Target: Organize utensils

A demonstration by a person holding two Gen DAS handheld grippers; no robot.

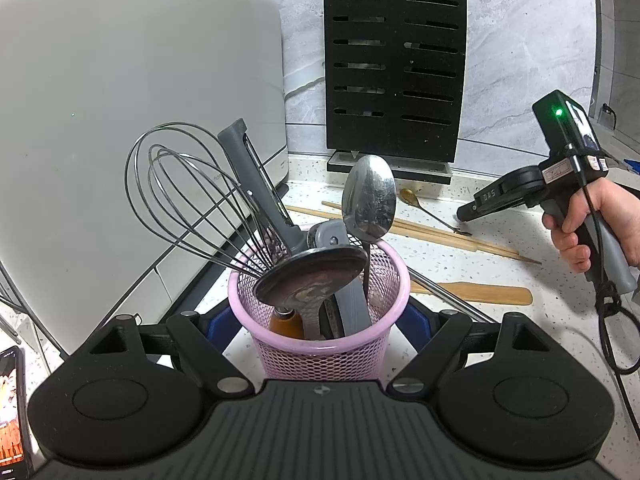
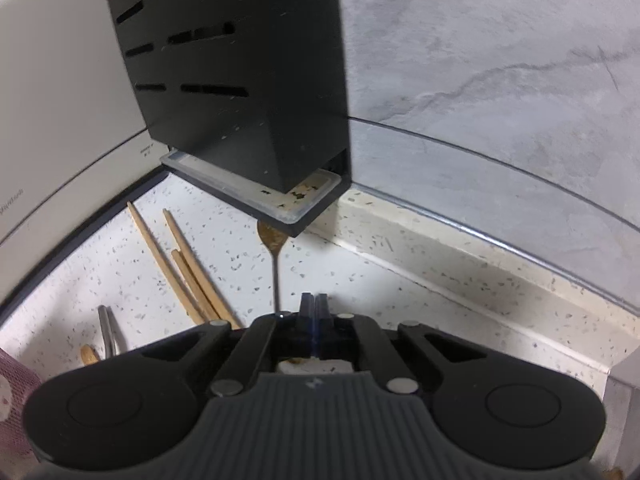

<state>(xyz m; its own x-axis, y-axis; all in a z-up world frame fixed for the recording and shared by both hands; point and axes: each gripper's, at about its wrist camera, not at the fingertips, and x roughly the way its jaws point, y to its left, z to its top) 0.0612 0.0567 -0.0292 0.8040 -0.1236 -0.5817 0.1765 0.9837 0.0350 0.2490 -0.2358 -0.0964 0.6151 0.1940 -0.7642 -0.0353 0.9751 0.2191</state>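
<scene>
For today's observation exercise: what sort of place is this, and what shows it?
Most likely a home kitchen counter: a black knife block by the tiled wall, a pink mesh utensil holder with a whisk, and wooden chopsticks.

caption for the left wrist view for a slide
Left gripper around a pink basket of utensils; chopsticks and small spoon lie on the counter.

1. The right gripper [image 2: 315, 306] is sitting at the lower centre of the frame, its two fingers pressed together with nothing between them.
2. A small gold spoon [image 2: 273, 242] is lying on the speckled counter [image 2: 400, 300] just left of the fingertips, its bowl reaching under the tray of the black knife block [image 2: 240, 80] at upper centre.
3. Wooden chopsticks [image 2: 188, 268] are lying at the left, and a pink mesh basket [image 2: 14, 400] is showing at the lower left edge.
</scene>
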